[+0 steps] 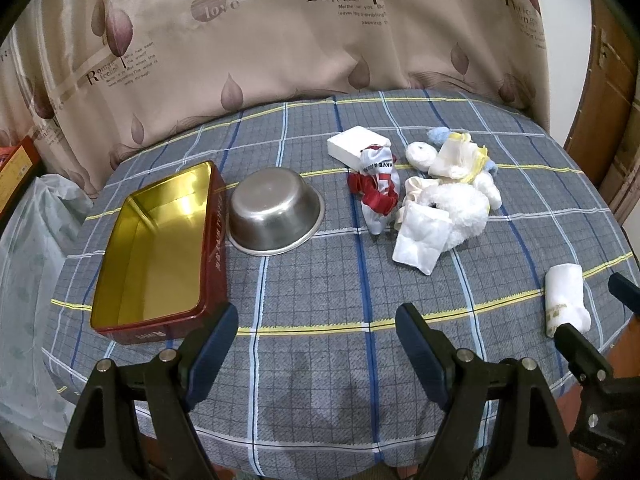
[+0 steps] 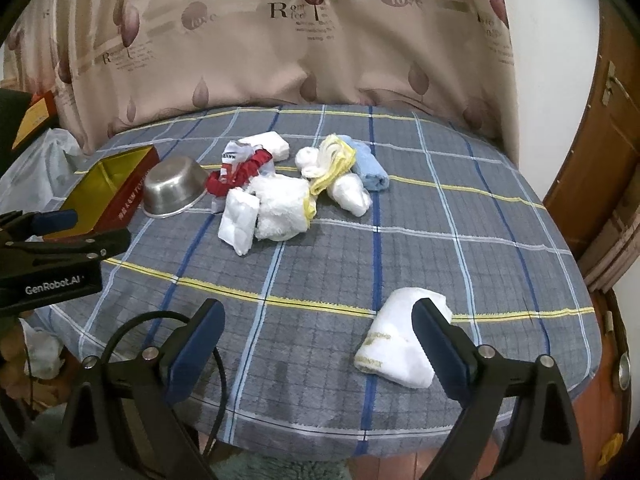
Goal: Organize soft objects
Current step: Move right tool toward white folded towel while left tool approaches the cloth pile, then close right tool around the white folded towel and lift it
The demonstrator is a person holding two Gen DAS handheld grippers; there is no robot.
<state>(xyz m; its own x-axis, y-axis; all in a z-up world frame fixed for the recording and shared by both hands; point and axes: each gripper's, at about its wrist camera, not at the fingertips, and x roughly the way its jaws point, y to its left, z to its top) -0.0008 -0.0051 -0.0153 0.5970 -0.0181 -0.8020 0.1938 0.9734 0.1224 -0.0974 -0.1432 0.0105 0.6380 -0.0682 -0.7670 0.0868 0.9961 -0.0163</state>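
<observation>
Several soft items lie heaped mid-table: a fluffy white towel, a red and white cloth, a white wrapped packet, a yellow-edged cloth and a blue towel. A rolled white towel lies alone near the front right edge. My right gripper stands open just above the table, its right finger in front of that roll. My left gripper is open with nothing in it, in front of the red tin with a gold inside.
A steel bowl sits upright right of the tin. A white tissue pack lies behind the heap. The table carries a grey plaid cloth. A curtain hangs behind, and a wooden door stands at the right.
</observation>
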